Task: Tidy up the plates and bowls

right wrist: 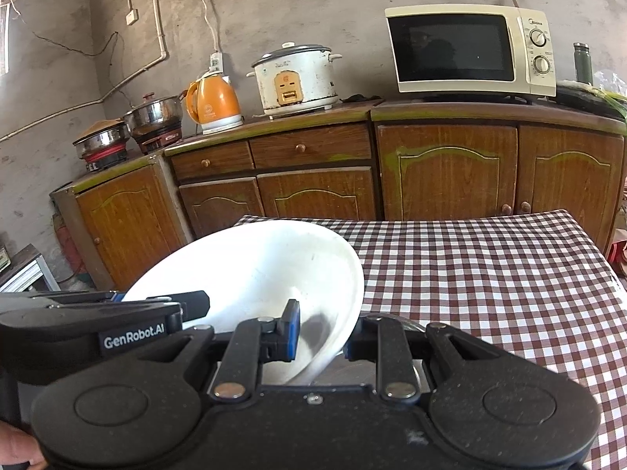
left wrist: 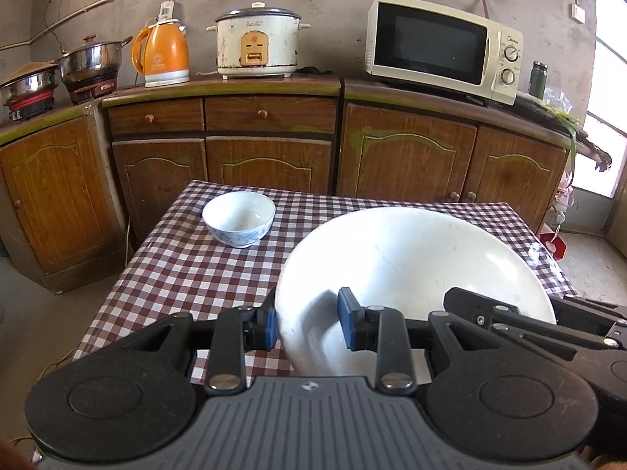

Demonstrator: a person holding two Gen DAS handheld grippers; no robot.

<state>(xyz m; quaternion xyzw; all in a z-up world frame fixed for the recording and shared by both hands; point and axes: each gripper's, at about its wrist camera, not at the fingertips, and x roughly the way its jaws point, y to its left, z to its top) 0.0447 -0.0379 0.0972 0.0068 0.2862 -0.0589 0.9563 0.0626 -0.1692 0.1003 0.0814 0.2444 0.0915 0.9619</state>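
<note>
Here, both tongs [left wrist: 309,323] [right wrist: 323,333] pinching the white plate's [left wrist: 411,258] rims — small bowl [left wrist: 238,217] well apart.

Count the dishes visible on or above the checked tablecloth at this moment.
2. A large white bowl is gripped at its near rim by both the left gripper and the right gripper. A small blue-patterned bowl sits on the table's far left. Others may be hidden behind the large bowl.

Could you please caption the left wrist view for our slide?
Both claws, left and right, grip a large white bowl; small bowl behind.
</note>
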